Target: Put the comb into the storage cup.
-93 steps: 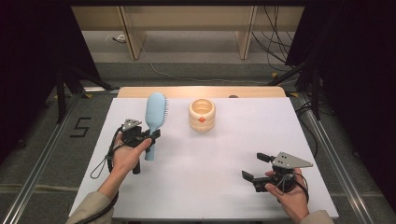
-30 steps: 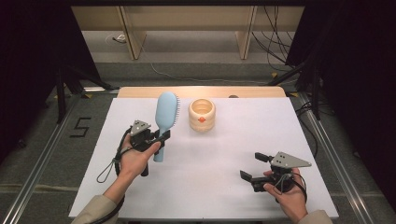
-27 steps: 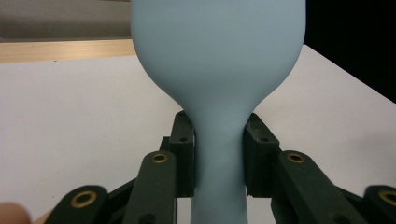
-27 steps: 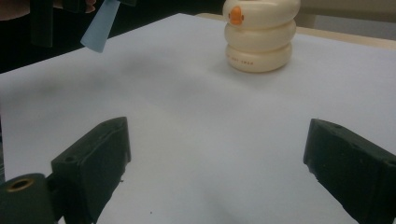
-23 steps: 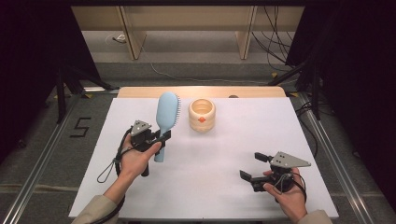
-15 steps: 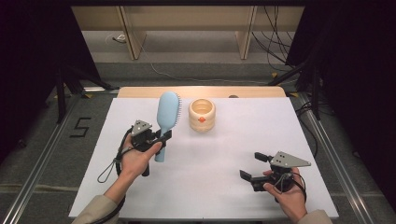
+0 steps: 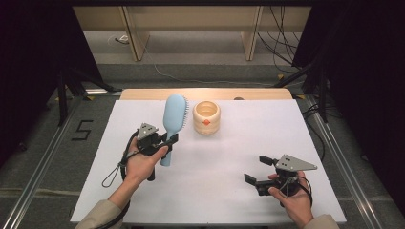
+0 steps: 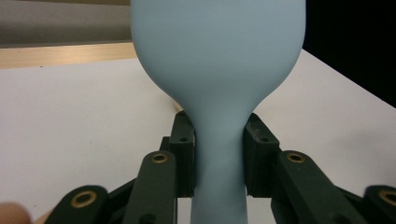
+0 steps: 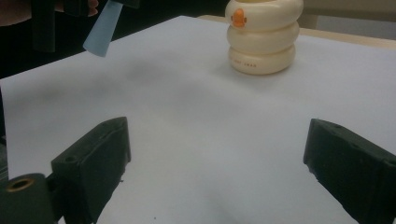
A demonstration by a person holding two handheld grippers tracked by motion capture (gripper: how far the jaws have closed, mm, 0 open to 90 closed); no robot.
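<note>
two grippers are at the white table (image 7: pixel 229 191), each held in one of the person's hands. the left gripper (image 7: pixel 168 141) is clamped on a pale blue hairbrush (image 7: pixel 173 118), its black jaws pressed against either side of the narrow neck where the handle widens into the head. in the left gripper view the brush (image 8: pixel 217 70) looks smooth and matte, like moulded plastic, swelling from a slim stem into a broad rounded paddle. from the high view the head is a long oval with a fringe of fine bristles along its right edge, and the handle end hangs just below the jaws; the brush stands over the left half of the table, just left of a cream cup (image 7: pixel 206 117).

that cup is squat and ribbed, built of three soft rounded rings stacked on each other, glossy, with a small orange beak-like mark on its front (image 9: pixel 264 35). it stands upright near the far edge of the table.

the right gripper (image 7: pixel 255 171) sits low at the near right, jaws wide apart and holding nothing, its blocky black pads (image 9: pixel 93 158) matte and square-edged, with the grey three-cornered plate on top.
</note>
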